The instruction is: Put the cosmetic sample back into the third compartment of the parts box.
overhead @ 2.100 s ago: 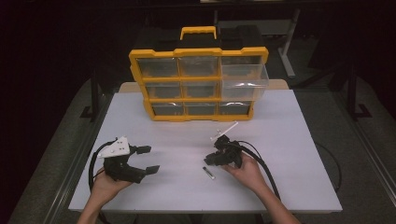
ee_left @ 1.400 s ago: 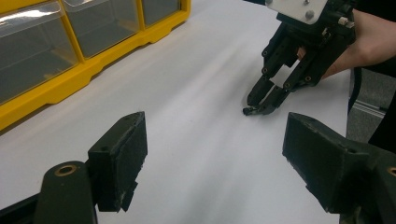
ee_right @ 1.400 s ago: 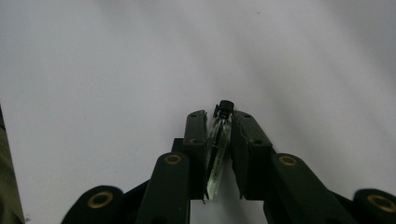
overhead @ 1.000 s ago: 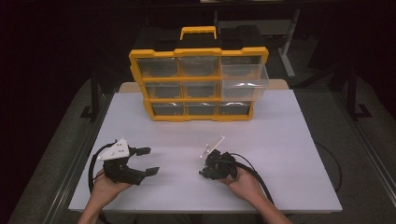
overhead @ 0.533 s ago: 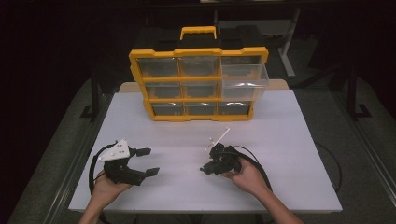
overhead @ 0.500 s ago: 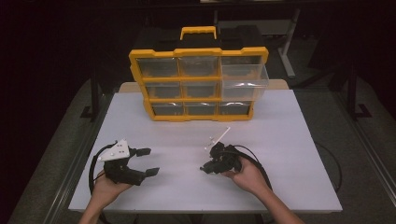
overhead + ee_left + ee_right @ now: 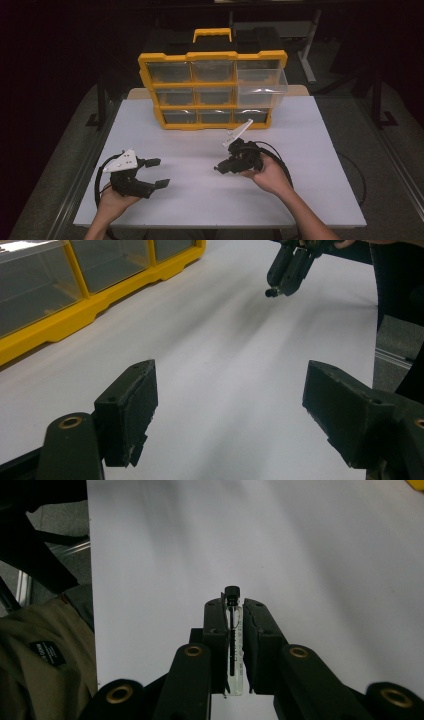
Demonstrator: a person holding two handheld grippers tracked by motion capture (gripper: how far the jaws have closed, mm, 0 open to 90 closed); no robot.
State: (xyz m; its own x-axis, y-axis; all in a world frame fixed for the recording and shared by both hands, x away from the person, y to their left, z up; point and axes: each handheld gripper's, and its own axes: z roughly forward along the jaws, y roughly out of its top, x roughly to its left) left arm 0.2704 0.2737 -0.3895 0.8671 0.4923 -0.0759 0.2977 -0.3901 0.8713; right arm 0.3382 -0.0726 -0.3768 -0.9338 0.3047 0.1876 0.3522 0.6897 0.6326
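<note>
A small clear glass vial (image 7: 234,645) with a black cap sits lengthwise between the jaws of my right gripper (image 7: 234,605), which is shut on it. In the high view that right gripper (image 7: 220,168) hangs a little above the white table (image 7: 310,200), right of centre, pointing left. The left gripper view shows it far off, the vial's cap (image 7: 270,292) poking out of its tip. My left gripper (image 7: 156,173) rests at the front left of the table. It is open, and there is bare table between its black pads (image 7: 127,410).
A yellow organizer (image 7: 212,90) with clear drawers stands upright at the table's back. Its top right drawer (image 7: 262,87) is pulled out. The organizer's lower edge (image 7: 75,305) lies left of my left gripper. A person's trouser leg (image 7: 45,645) is beyond the table edge.
The vial lay on the table beside my right gripper. That gripper closed on it and has lifted it up and a little to the right. The left gripper has kept still.
</note>
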